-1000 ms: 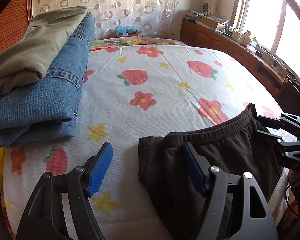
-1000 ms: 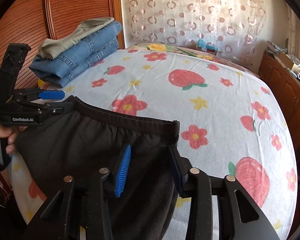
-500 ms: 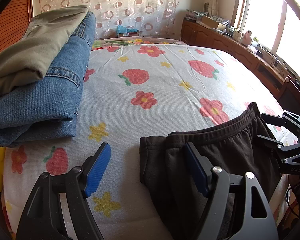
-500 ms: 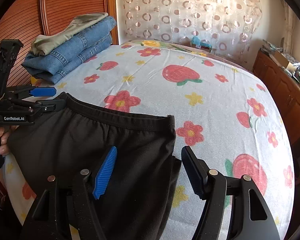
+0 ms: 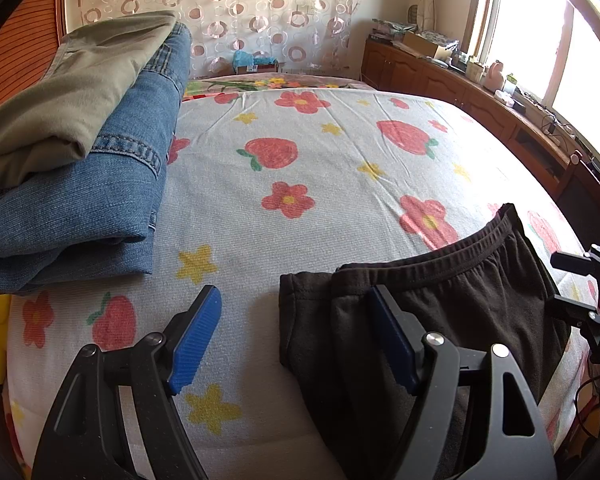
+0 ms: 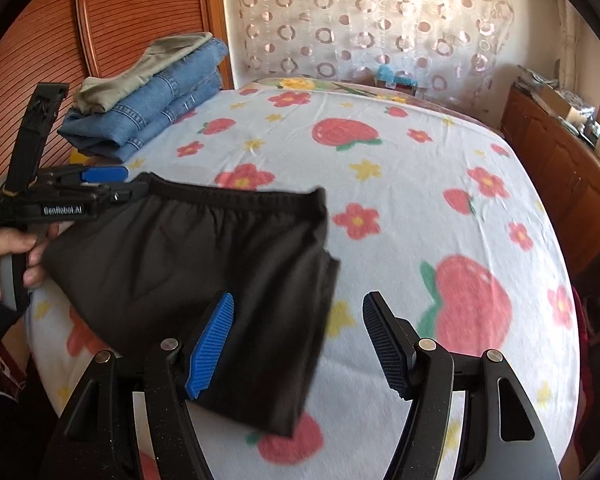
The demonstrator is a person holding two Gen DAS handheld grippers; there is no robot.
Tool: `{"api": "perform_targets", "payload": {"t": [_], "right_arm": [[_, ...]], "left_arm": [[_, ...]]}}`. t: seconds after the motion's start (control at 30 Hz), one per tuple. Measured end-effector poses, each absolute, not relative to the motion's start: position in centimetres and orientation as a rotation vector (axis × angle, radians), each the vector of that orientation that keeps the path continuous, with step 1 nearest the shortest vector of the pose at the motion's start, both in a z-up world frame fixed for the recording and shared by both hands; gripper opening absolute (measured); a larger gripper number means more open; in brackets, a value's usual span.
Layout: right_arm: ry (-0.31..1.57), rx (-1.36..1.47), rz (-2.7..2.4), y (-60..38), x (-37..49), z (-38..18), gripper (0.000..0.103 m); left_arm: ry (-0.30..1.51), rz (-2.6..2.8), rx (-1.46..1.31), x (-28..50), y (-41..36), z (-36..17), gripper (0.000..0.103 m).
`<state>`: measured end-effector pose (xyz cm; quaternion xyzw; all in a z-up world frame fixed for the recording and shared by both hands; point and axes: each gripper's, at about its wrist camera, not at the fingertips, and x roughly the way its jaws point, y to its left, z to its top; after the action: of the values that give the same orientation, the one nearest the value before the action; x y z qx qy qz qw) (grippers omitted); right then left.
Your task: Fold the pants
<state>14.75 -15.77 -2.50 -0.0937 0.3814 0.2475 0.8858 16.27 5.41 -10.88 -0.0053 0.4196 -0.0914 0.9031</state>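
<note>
The folded black pants (image 6: pixel 204 264) lie flat near the front edge of the bed, waistband toward the far side; they also show in the left wrist view (image 5: pixel 440 320). My left gripper (image 5: pixel 296 336) is open at the pants' left corner, one blue pad over the sheet and one over the cloth, holding nothing. It shows from the side in the right wrist view (image 6: pixel 100 184). My right gripper (image 6: pixel 296 344) is open over the pants' right edge, holding nothing. It appears at the right rim of the left wrist view (image 5: pixel 588 300).
A stack of folded jeans (image 5: pixel 80 200) topped by olive-green trousers (image 5: pixel 72 92) sits at the bed's left side, also in the right wrist view (image 6: pixel 148 108). The flowered sheet (image 5: pixel 300 152) covers the bed. A wooden cabinet (image 5: pixel 480 92) runs along the right wall.
My right gripper has opened wide, let go of the pants and pulled back. The pants now lie flat. My left gripper stays open and has barely moved.
</note>
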Motion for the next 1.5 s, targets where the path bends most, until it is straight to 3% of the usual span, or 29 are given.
{"api": "perform_targets", "payload": {"t": [0.43,0.53,0.7,1.07,1.33,1.5], "right_arm": [[0.807,-0.167,0.515,-17.9,13.0,-2.6,0.069],[0.806,-0.162,0.521,-17.8,13.1,-2.5,0.069],[0.793,-0.154,0.529,-17.8,13.2,-2.0,0.069],[0.775,-0.144,0.529,-16.6,15.2,-1.8,0.069],[0.799,-0.136,0.544,-15.7,16.6,-2.8,0.047],[0.805,-0.131,0.547,-15.3,17.1,-3.3,0.044]], "left_arm": [[0.857,-0.194,-0.033,15.8,5.7,-10.6,0.076],[0.848,-0.227,-0.039,14.8,5.3,-10.1,0.073],[0.861,-0.256,-0.053,13.6,4.9,-10.1,0.057],[0.87,-0.256,-0.103,12.3,5.6,-10.8,0.056],[0.852,-0.25,-0.094,12.0,5.5,-10.8,0.055],[0.849,-0.249,-0.096,12.0,5.5,-10.8,0.055]]}}
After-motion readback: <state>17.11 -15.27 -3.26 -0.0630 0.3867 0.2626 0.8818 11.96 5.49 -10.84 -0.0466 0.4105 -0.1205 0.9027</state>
